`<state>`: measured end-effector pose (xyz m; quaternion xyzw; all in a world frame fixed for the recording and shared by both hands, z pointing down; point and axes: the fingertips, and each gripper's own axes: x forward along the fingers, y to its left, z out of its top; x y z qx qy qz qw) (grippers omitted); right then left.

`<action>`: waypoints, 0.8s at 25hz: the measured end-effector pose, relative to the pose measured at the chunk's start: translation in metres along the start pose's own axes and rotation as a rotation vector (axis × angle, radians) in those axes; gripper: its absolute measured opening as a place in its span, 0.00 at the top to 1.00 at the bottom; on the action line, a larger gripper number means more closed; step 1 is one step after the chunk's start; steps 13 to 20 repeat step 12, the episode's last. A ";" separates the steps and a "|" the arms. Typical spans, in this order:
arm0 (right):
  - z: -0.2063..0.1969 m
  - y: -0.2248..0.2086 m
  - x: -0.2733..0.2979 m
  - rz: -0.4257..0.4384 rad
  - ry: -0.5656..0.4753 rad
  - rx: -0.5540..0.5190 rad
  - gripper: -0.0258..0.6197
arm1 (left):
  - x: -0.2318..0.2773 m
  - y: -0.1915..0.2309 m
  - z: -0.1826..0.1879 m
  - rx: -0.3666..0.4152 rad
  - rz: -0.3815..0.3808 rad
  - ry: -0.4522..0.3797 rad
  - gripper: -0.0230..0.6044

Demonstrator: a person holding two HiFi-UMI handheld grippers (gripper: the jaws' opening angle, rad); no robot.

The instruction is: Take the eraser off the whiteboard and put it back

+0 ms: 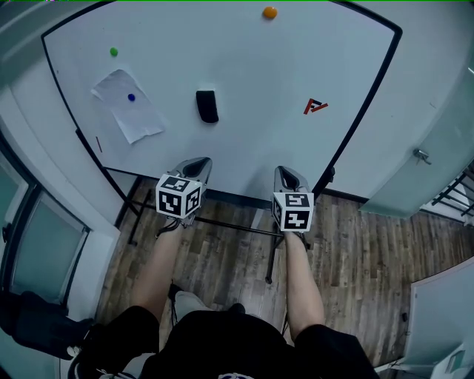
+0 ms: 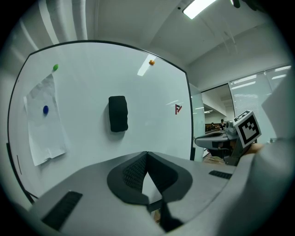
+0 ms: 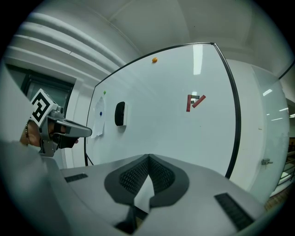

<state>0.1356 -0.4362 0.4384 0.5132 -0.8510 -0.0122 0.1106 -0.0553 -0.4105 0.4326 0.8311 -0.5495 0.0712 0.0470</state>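
White paper sheet (image 1: 127, 106) at far left, tilted and creased. Blue magnet (image 1: 132, 97) sits on the sheet, near its middle. Green magnet (image 1: 113, 52) lies farther off, apart from the sheet. Orange magnet (image 1: 269, 12) is farthest, right of centre. Red logo mark (image 1: 315, 106) at right. Wood-plank floor (image 1: 370, 252) near. Metal handle (image 1: 422, 155) at far right. Dark soft object (image 1: 37, 322) near left, kind unclear.

Bright ceiling light (image 2: 198, 7), glare streak on whiteboard (image 2: 92, 69), fisheye-warped edges
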 end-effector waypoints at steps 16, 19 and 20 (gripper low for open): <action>-0.001 -0.006 -0.006 0.031 -0.015 -0.015 0.92 | -0.001 -0.012 -0.008 0.006 0.012 0.015 0.94; -0.001 -0.006 -0.006 0.031 -0.015 -0.015 0.92 | -0.001 -0.012 -0.008 0.006 0.012 0.015 0.94; -0.001 -0.006 -0.006 0.031 -0.015 -0.015 0.92 | -0.001 -0.012 -0.008 0.006 0.012 0.015 0.94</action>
